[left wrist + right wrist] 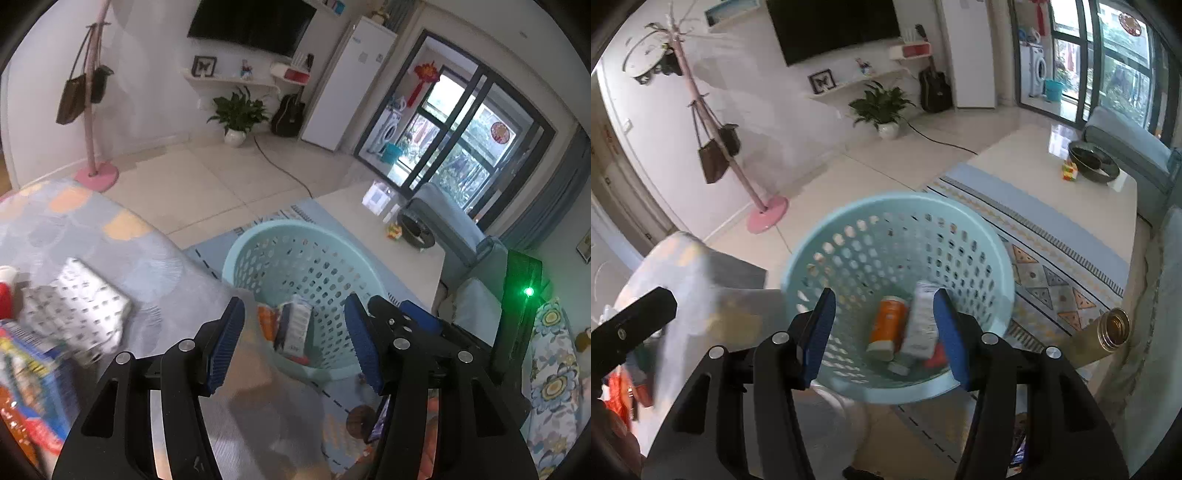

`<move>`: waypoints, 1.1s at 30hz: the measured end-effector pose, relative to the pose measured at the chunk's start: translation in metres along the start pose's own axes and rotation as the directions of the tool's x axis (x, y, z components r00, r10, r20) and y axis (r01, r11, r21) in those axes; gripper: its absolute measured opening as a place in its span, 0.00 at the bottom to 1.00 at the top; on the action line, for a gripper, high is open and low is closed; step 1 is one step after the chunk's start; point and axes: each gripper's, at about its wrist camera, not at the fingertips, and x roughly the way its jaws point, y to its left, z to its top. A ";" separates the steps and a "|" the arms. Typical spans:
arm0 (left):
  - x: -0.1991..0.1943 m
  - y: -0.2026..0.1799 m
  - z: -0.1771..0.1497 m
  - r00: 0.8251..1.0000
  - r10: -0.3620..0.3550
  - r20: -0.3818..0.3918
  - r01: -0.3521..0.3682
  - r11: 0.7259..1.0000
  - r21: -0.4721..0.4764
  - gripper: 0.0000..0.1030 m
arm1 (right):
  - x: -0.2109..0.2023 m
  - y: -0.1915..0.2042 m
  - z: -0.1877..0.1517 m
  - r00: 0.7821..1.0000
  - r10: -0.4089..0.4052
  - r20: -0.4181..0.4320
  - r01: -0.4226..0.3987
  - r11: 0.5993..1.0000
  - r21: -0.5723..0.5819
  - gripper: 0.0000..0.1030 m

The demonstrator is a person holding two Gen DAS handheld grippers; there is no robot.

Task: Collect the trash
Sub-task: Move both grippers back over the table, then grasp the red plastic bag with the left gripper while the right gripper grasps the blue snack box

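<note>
Both tongs hang over a pale green perforated basket (897, 236) that stands on a patterned rug (1052, 291) beside a low white bench (1052, 173). The right tongs (884, 336) stand apart with nothing between the blue pads; through the gap, the bottom of the basket shows the collected trash: an orange bottle (888, 328) lying on its side, a white carton (921, 321) leaning against it, and a small red piece (936, 360) partly hidden behind the right pad. The left tongs (295, 343) are likewise parted and empty, pointing down at the near rim of the basket, where the same carton (293, 325) and a scrap of orange (266, 321) show. In the left wrist view a round table with a grey-blue cloth (92, 229) fills the left side, bearing a white dotted packet (85, 306) and some blurred colourful packaging (29, 376) at the edge. On the rug to the right of the basket lies a golden metal bottle (1102, 334). The bench carries a dark bowl (1093, 162) and a small coloured cube (1070, 170). A pink coat stand (713, 125) with bags rises by the wall.
</note>
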 end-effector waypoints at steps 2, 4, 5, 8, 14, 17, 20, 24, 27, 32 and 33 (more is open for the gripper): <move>-0.019 0.000 -0.002 1.000 0.001 0.032 -0.001 1.000 -0.004 0.53 | -0.010 0.010 0.000 1.000 0.012 0.017 -0.012 1.000 -0.017 0.50; -0.038 0.003 -0.006 0.998 0.002 0.059 -0.002 1.000 -0.006 0.53 | -0.026 0.025 0.000 0.998 0.038 0.042 -0.036 0.998 -0.048 0.50; -0.048 0.004 -0.007 0.997 0.007 0.075 -0.007 1.000 -0.006 0.53 | -0.034 0.032 0.000 0.997 0.052 0.055 -0.049 0.997 -0.064 0.50; -0.086 0.012 -0.016 0.990 0.034 0.135 -0.033 0.999 -0.015 0.57 | -0.056 0.056 -0.001 0.992 0.093 0.086 -0.083 0.990 -0.114 0.50; -0.159 0.041 -0.038 0.968 0.110 0.227 -0.094 0.993 -0.078 0.68 | -0.093 0.122 -0.012 0.973 0.198 0.116 -0.165 0.955 -0.248 0.50; -0.190 0.058 -0.050 0.954 0.162 0.252 -0.135 0.983 -0.122 0.74 | -0.103 0.152 -0.023 0.962 0.251 0.106 -0.208 0.929 -0.307 0.50; -0.218 0.084 -0.070 0.936 0.242 0.257 -0.200 0.964 -0.176 0.82 | -0.107 0.180 -0.036 0.958 0.276 0.084 -0.229 0.905 -0.359 0.51; -0.246 0.125 -0.106 0.914 0.349 0.207 -0.294 0.921 -0.255 0.82 | -0.102 0.215 -0.054 0.952 0.306 0.029 -0.269 0.875 -0.402 0.62; -0.256 0.156 -0.131 0.901 0.401 0.163 -0.341 0.889 -0.306 0.82 | -0.094 0.233 -0.063 0.953 0.302 0.000 -0.275 0.868 -0.413 0.76; -0.258 0.189 -0.153 0.913 0.394 0.102 -0.340 0.876 -0.342 0.82 | -0.065 0.256 -0.082 0.971 0.235 -0.033 -0.229 0.889 -0.398 0.81; -0.254 0.191 -0.155 0.916 0.391 0.089 -0.342 0.878 -0.335 0.82 | -0.059 0.258 -0.082 0.974 0.224 -0.041 -0.222 0.893 -0.392 0.81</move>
